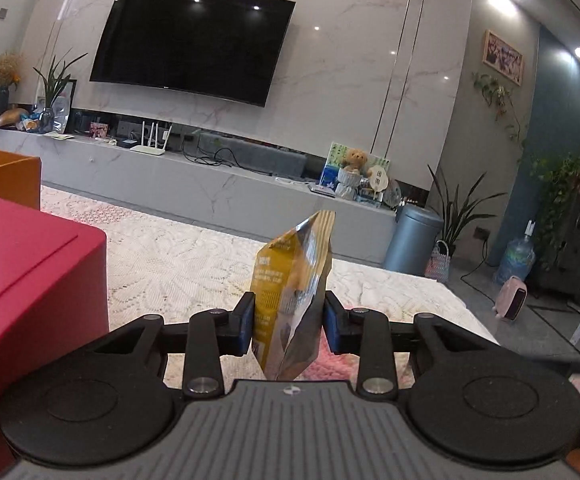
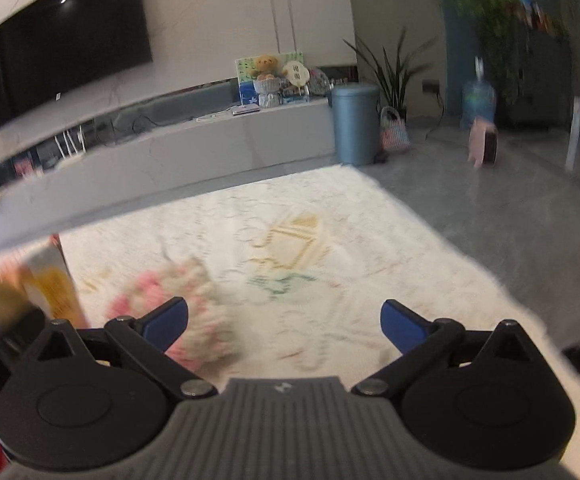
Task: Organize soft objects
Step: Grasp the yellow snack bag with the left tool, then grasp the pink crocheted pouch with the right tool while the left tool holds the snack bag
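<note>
Red box (image 1: 30,272) at far left, orange box (image 1: 6,176) behind it, both on the lace-covered tabletop (image 1: 178,256). Left gripper (image 1: 288,322): jaws clamped on a yellow snack pouch (image 1: 290,292), held upright above the cloth. Right gripper (image 2: 284,324): jaws wide apart, holding nothing. A blurred pink-and-white soft item (image 2: 178,300) lies on the cloth near its left finger.

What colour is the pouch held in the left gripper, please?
Mustard yellow pouch; clearest in the left wrist view.
</note>
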A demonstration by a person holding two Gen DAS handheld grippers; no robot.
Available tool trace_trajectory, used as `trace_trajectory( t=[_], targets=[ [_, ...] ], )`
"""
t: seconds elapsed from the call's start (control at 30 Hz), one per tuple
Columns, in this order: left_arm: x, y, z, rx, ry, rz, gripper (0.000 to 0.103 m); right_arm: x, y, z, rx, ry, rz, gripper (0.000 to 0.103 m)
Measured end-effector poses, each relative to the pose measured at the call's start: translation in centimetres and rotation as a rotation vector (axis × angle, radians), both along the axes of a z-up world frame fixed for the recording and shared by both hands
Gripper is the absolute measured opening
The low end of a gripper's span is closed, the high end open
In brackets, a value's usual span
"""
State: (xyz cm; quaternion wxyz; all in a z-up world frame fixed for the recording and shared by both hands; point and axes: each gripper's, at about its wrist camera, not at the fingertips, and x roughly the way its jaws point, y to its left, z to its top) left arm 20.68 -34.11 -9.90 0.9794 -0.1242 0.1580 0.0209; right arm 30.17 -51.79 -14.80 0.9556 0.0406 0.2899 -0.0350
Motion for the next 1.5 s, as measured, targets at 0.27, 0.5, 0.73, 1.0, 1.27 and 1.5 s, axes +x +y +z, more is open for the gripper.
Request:
trace_trajectory(
  t=[0.27, 0.5, 0.73, 1.0, 1.27, 1.5],
  targets=[
    [1.3, 0.4, -0.5, 0.001, 0.089, 0.031, 0.065, 0.2, 5.8, -1.4, -0.184, 0.028, 0.329, 0.1],
    [2.8, 0.4, -1.0, 0.018, 0.214, 0.026, 0.071, 1.3, 5.8, -2.4, -0.083, 0.015, 0.301, 0.1],
    [2.1, 0.0, -1.5, 0.051, 0.169, 0.03, 0.04, 1.4, 5.7, -2.8, -0.049, 0.014, 0.342, 0.085],
    [1.9, -0.2, -1.4, 0.058, 0.161, 0.018, 0.039, 0.7, 5.7, -2.6, -0.074, 0.004, 0.354, 0.043],
    [1.9, 0.0, -1.2, 0.042, 0.156, -0.007, 0.038, 0.9, 5.5, -2.3, -0.053, 0.083, 0.421, 0.018],
    [2.1, 0.5, -1.4, 0.047, 0.16, -0.031, 0.037, 0.0, 5.5, -1.0, -0.141, 0.189, 0.498, 0.013]
  ],
)
